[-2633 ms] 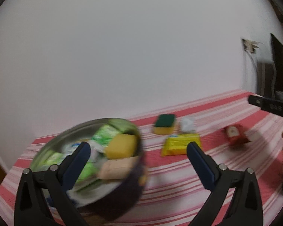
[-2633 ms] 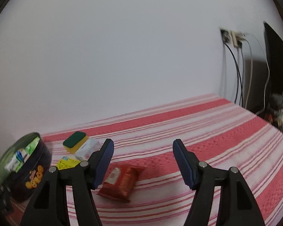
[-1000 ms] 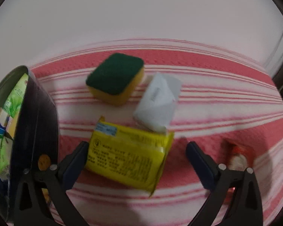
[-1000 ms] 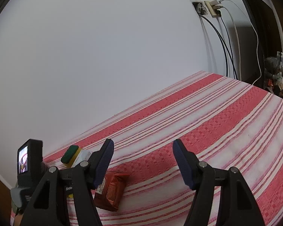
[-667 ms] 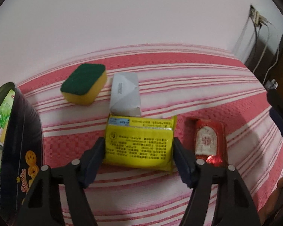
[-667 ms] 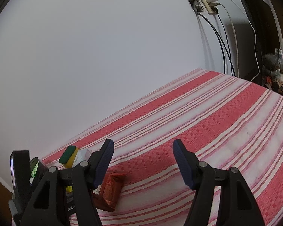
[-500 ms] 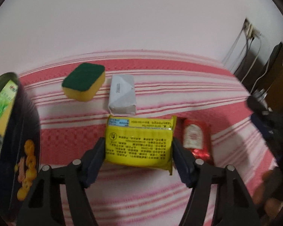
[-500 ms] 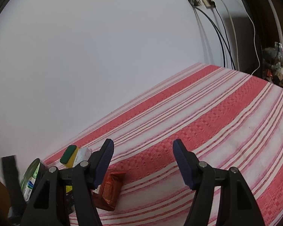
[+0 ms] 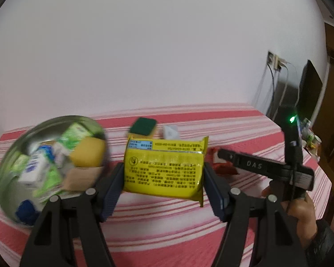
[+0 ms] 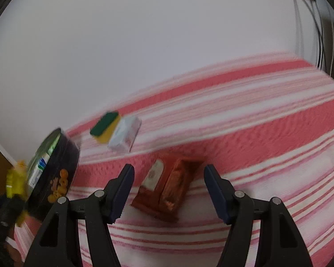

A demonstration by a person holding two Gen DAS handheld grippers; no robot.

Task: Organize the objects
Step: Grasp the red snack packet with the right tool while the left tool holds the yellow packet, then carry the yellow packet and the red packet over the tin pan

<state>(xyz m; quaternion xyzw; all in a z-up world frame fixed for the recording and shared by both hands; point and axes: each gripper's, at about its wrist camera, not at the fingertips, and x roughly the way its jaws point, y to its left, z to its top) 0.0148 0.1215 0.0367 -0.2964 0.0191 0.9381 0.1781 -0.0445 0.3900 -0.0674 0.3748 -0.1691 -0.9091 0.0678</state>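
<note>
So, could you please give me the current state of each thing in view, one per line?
Left tool: shut on the yellow printed packet, lifted off the cloth.
Right tool: open, empty, above the red foil packet.
Round dark tin: open, filled with packets.
Green-topped yellow sponge: lying on the striped cloth.
White wrapped packet: lying beside the sponge.

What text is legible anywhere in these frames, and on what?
"DAS": on the black right gripper body, seen from the left wrist.
Yellow plastic packet in the left gripper: dense print, too small to read.
Round dark tin, red packet, white packet: markings blurred, unreadable.
</note>
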